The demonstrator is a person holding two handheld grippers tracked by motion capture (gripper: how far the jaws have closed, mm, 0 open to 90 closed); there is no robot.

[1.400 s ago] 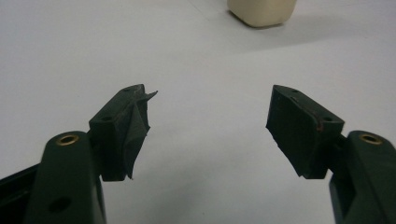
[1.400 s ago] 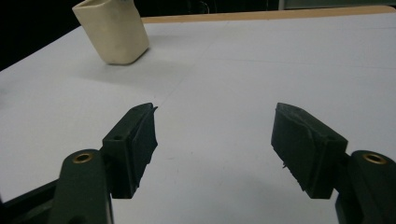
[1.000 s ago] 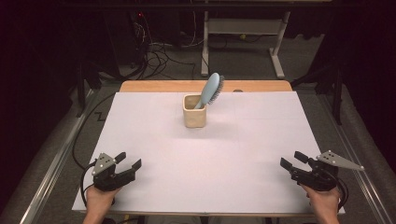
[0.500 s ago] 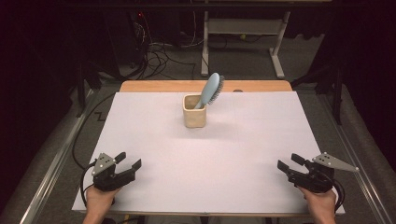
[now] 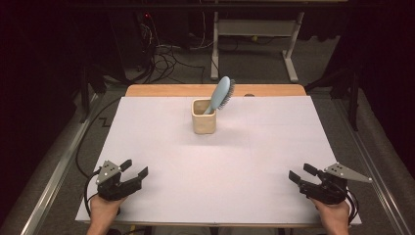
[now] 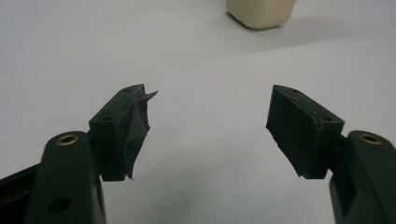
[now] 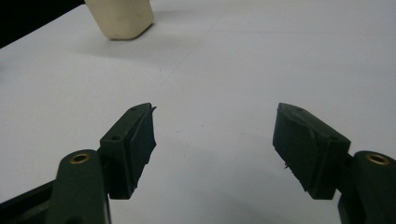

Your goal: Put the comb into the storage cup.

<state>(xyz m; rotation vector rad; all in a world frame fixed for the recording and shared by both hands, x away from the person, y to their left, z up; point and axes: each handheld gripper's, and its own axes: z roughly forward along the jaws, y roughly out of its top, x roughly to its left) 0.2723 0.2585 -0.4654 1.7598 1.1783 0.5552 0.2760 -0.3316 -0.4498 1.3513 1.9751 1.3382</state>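
A: Hairbrush (image 5: pixel 221 94), pale blue, stands handle-down in the cream cup (image 5: pixel 204 116), head leaning to the right above the rim. Cup sits at the far middle of the white tabletop (image 5: pixel 220 161), just short of the bare wooden strip at the far edge.

B: Claws?

A: Left claw (image 5: pixel 134 171) rests at the near left corner, held in a hand (image 5: pixel 103 209). Jaws stand apart, nothing between them. In the left gripper view the pad (image 6: pixel 135 126) on one jaw is torn and peeling.

B: Right side?

A: Right claw (image 5: pixel 303 174) lies at the near right corner. Its jaws have just opened a little further; only bare tabletop shows between them. Both claws are well apart from the cup.
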